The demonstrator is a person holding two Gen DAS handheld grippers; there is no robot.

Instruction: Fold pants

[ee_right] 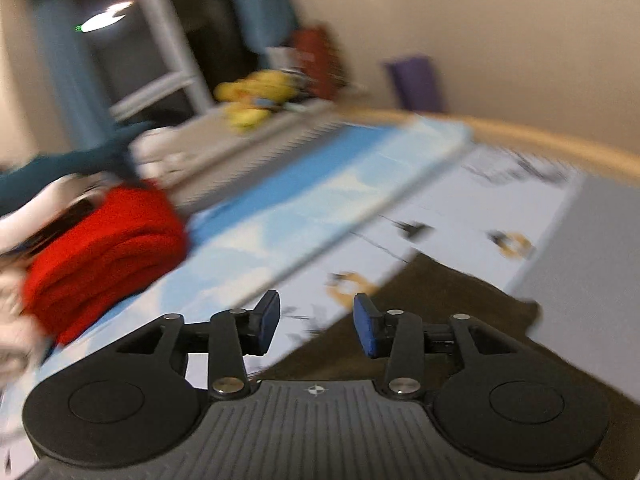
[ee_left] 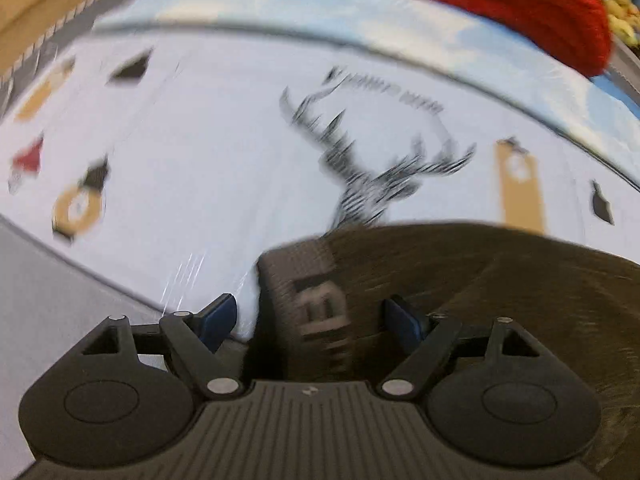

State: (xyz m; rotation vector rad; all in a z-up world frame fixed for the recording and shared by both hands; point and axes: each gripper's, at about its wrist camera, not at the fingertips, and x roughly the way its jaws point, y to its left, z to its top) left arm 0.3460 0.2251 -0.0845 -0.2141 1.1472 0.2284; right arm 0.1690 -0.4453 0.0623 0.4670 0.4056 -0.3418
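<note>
Dark brown pants (ee_left: 460, 276) lie on a white printed sheet (ee_left: 208, 152). In the left wrist view their waistband with a lettered label (ee_left: 320, 312) sits between the fingers of my left gripper (ee_left: 316, 320), which is open and straddles it without closing. In the right wrist view the pants (ee_right: 432, 304) lie below and right of my right gripper (ee_right: 316, 324), which is open, empty and held above the bed. Both views are motion-blurred.
A folded red garment (ee_right: 100, 256) lies on a blue cloud-print cover (ee_right: 280, 208) at the far side; it also shows in the left wrist view (ee_left: 520, 4). A grey surface (ee_right: 592, 264) borders the sheet. Yellow toys (ee_right: 256, 96), a window and a wall are behind.
</note>
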